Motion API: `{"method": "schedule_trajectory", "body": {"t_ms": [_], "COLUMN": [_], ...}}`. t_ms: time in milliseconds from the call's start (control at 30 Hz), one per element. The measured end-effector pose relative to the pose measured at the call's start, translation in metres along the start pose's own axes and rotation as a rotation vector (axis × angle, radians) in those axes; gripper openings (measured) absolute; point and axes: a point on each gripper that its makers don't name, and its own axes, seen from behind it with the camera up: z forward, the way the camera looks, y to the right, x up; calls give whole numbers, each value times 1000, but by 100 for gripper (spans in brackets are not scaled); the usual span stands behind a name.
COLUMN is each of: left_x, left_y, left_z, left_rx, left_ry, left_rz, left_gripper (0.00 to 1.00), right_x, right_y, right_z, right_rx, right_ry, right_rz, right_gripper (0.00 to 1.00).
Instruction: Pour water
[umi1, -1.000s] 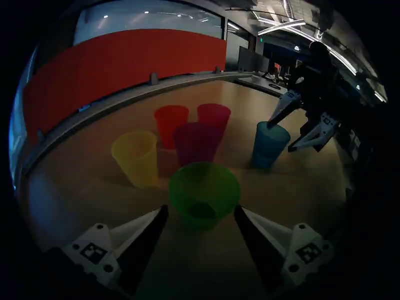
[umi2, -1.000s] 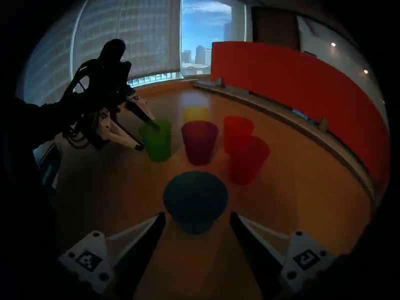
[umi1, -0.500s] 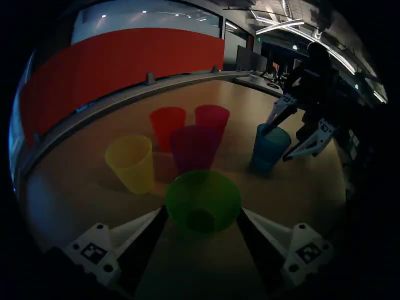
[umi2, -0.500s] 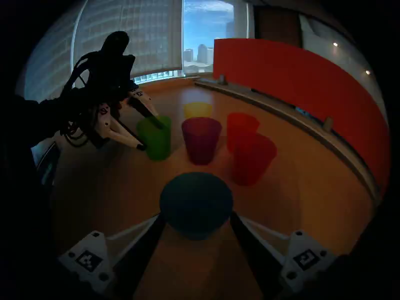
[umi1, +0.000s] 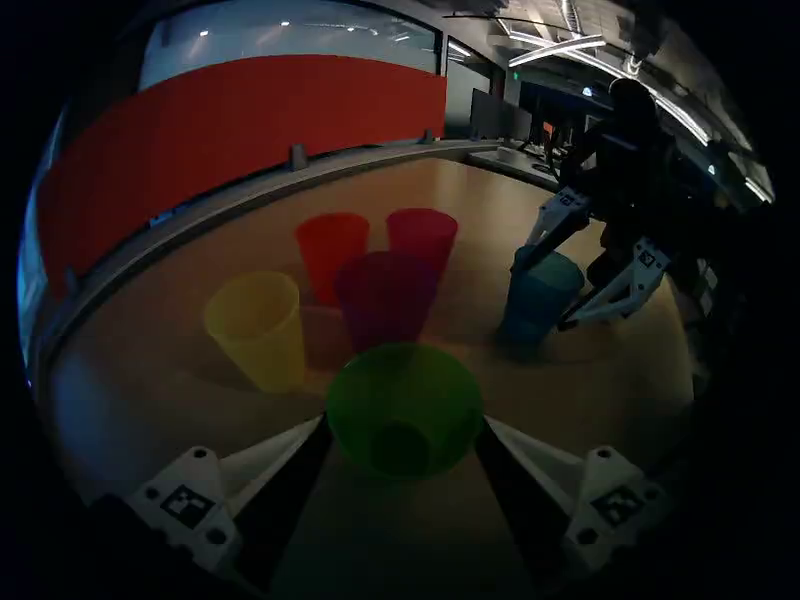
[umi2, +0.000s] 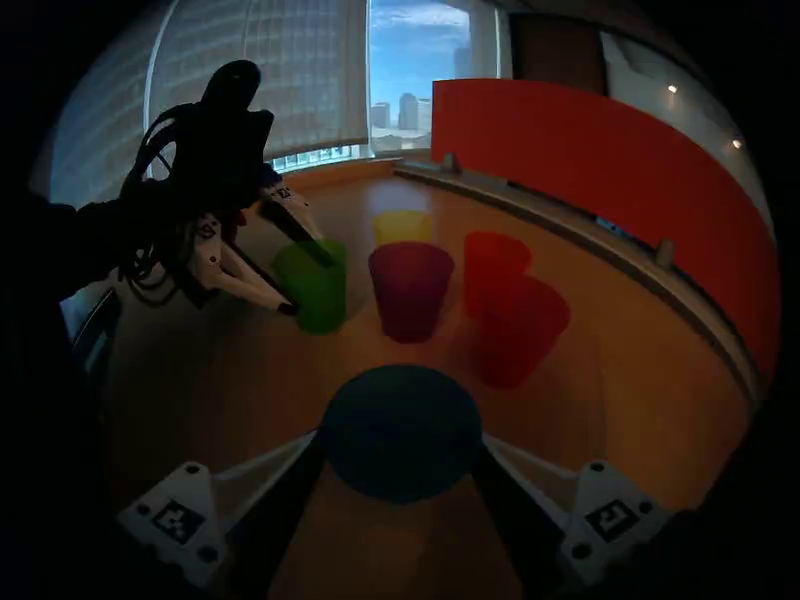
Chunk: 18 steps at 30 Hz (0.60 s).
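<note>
Green cup (umi1: 404, 405) within the spread left claw (umi1: 402, 435).

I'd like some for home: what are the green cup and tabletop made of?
Green cup: probably thin translucent plastic, slightly glossy; its base shows through the wall. Tabletop: wood or wood-look laminate, smooth with a soft sheen; dim light leaves that open.

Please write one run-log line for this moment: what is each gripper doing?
phase: pre-grasp | left gripper: open around green cup | right gripper: open around blue cup | both cups on table
</note>
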Motion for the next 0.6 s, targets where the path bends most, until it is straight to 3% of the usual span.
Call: {"method": "schedule_trajectory", "body": {"t_ms": [267, 600], "left_x": [-3, 12], "left_y": [1, 1], "left_z": [2, -10], "left_rx": [-2, -10], "left_ry": [-9, 40], "left_rz": [4, -40], "left_gripper": [83, 82], "right_x": [-1, -2], "right_y": [2, -2], "right_z": [-1, -7], "right_rx": [-3, 2], "right_ry": [2, -4], "right_rz": [10, 12], "right_gripper": [90, 90]}}
